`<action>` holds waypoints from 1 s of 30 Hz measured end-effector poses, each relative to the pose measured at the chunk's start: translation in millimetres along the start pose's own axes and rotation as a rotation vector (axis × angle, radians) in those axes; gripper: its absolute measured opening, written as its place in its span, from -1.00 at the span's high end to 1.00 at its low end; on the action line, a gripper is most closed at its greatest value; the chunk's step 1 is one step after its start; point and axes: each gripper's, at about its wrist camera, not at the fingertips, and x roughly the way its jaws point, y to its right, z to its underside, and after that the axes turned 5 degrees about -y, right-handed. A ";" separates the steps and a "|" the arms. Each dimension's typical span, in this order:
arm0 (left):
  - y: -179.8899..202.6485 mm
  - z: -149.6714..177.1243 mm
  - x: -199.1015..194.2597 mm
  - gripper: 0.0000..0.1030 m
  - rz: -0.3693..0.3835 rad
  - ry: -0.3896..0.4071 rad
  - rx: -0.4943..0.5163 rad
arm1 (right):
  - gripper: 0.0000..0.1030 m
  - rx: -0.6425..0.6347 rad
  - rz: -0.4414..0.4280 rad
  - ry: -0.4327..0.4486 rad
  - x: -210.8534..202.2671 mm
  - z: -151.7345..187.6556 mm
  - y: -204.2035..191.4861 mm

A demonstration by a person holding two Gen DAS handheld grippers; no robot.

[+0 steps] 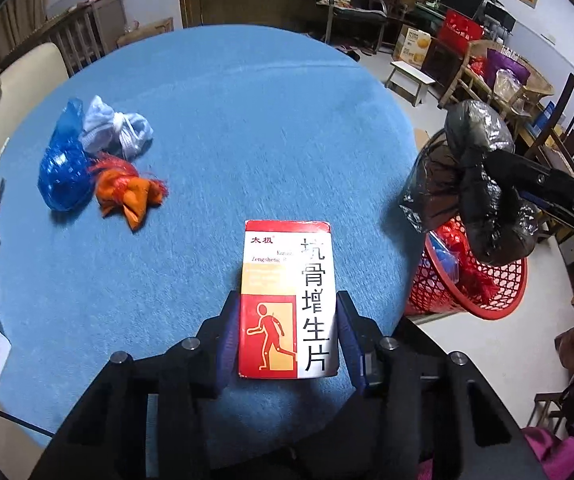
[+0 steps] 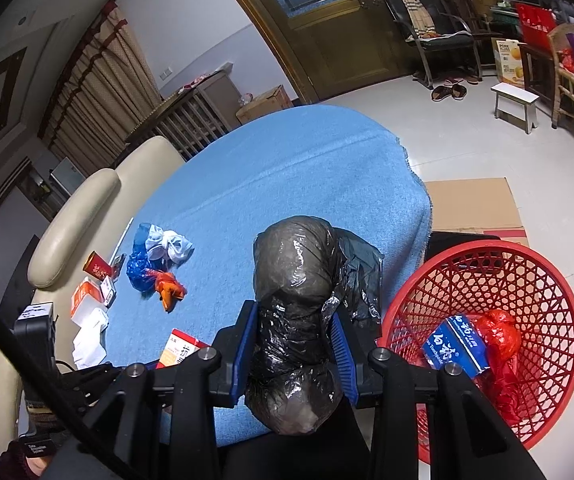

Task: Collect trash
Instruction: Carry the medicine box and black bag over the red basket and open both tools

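Altogether three knotted bags (image 1: 99,168) on blue cloth (image 1: 247,120), one box (image 1: 289,300).

Black plastic bag (image 2: 295,320) shiny, crinkly. Blue tablecloth (image 1: 227,120) soft, fuzzy cloth. Red basket (image 2: 527,280) plastic mesh. Medicine box (image 1: 289,300) smooth cardboard.

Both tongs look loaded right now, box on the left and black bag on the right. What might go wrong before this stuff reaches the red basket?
1. The left tongs straddle only the near end of the medicine box; the grip looks unsettled, so it may pivot or slip when lifted.
2. The black bag bulges past the right tongs with loose film hanging; it could snag the red basket rim or slide out.
3. The basket sits off the blue table edge, so a short drop may land on the floor.
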 end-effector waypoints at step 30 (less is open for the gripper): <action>124.2 -85.5 -52.6 0.08 0.108 0.117 0.281 | 0.24 0.208 0.166 0.199 -93.3 -11.8 114.9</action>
